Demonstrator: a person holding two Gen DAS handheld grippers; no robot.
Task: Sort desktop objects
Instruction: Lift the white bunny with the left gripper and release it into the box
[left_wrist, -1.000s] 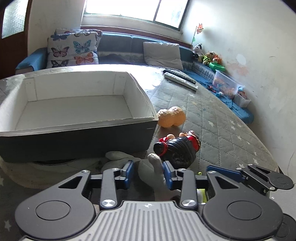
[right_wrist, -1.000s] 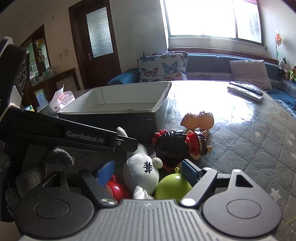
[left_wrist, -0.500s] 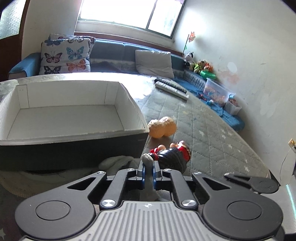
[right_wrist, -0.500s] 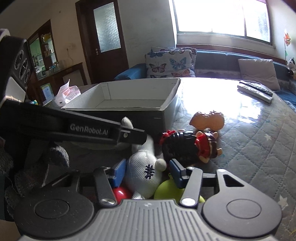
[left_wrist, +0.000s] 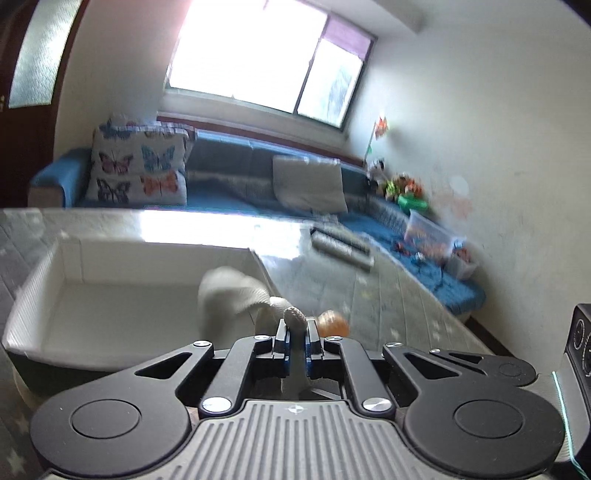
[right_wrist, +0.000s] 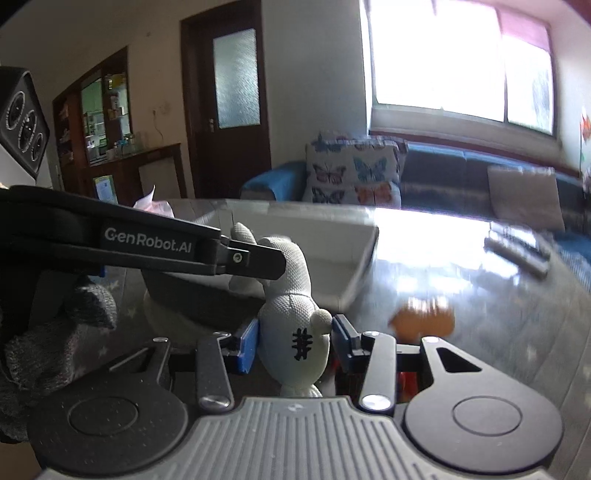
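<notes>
Both grippers hold one white plush rabbit (right_wrist: 288, 314), lifted above the quilted table. My right gripper (right_wrist: 295, 332) is shut on its round body, blue pads pressing both sides near the black stitch mark. My left gripper (left_wrist: 295, 328) is shut on a thin limb of the rabbit (left_wrist: 229, 295), whose blurred body hangs ahead of the fingers. In the right wrist view the left gripper (right_wrist: 258, 254) reaches in from the left at the rabbit's ears. The open white-lined box (left_wrist: 33, 280) lies just beyond and left of the toy.
An orange toy (right_wrist: 423, 319) lies on the table right of the box (right_wrist: 332, 236). Something red (right_wrist: 406, 380) shows under the right gripper. Remote controls (left_wrist: 341, 247) lie further back. A grey gloved hand (right_wrist: 55, 332) holds the left gripper. A blue sofa with cushions runs behind the table.
Both grippers went from open to shut on the white rabbit and rose with it off the table. The dark doll and green ball have dropped out of view.
</notes>
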